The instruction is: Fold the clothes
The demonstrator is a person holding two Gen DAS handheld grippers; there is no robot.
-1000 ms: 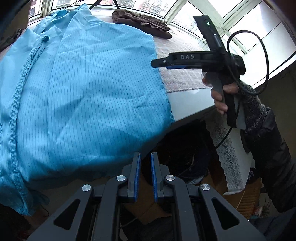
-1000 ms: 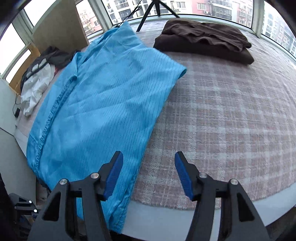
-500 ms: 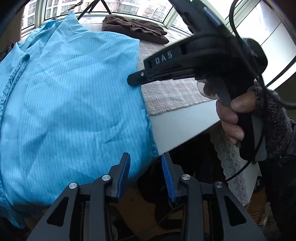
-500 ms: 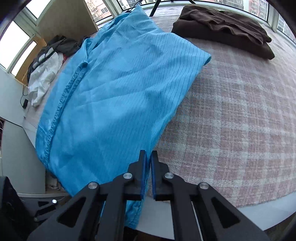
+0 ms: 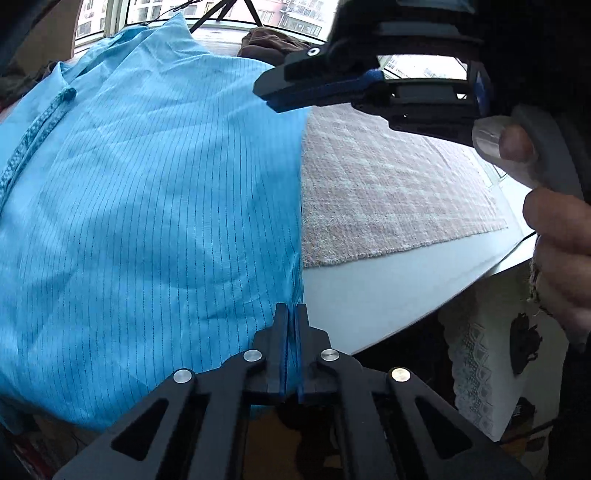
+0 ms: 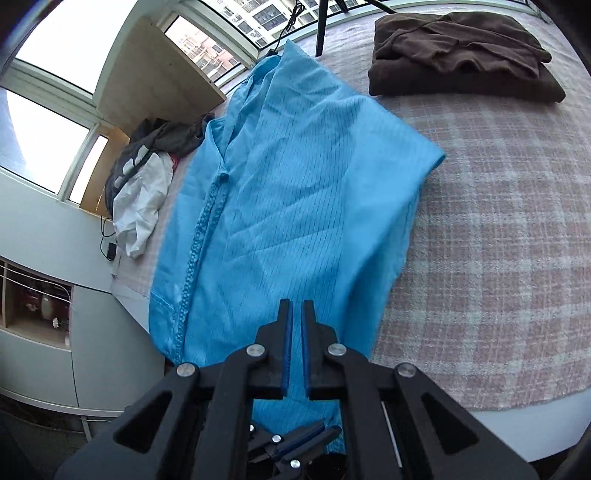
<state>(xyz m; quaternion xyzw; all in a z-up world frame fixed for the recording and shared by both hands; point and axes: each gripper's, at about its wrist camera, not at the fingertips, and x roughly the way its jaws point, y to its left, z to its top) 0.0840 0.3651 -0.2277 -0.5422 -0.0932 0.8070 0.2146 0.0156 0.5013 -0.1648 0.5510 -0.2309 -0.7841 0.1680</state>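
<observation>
A light blue pinstriped garment [image 5: 147,203] lies spread on the plaid blanket [image 5: 388,184], its zip placket [image 6: 199,236] to the left and its hem hanging over the near table edge. My left gripper [image 5: 291,310] is shut on the hem at the garment's near right corner, where the cloth puckers into the pads. From the right wrist it shows below the hanging hem as the left gripper [image 6: 295,443]. My right gripper [image 6: 296,306] is shut and hovers over the garment [image 6: 295,203]. No cloth shows clamped in the right gripper [image 5: 271,98].
A folded brown garment [image 6: 461,55] sits at the blanket's far right. A heap of white and dark clothes [image 6: 144,192] lies far left by the windows. A tripod leg [image 6: 321,29] stands behind. The white table edge [image 5: 369,295] drops off near me; a hand [image 5: 554,240] grips the right tool.
My left gripper opened, slid in to the hem's right corner and shut on it. My right gripper shut at the garment's side edge, then rose and swung over the cloth.
</observation>
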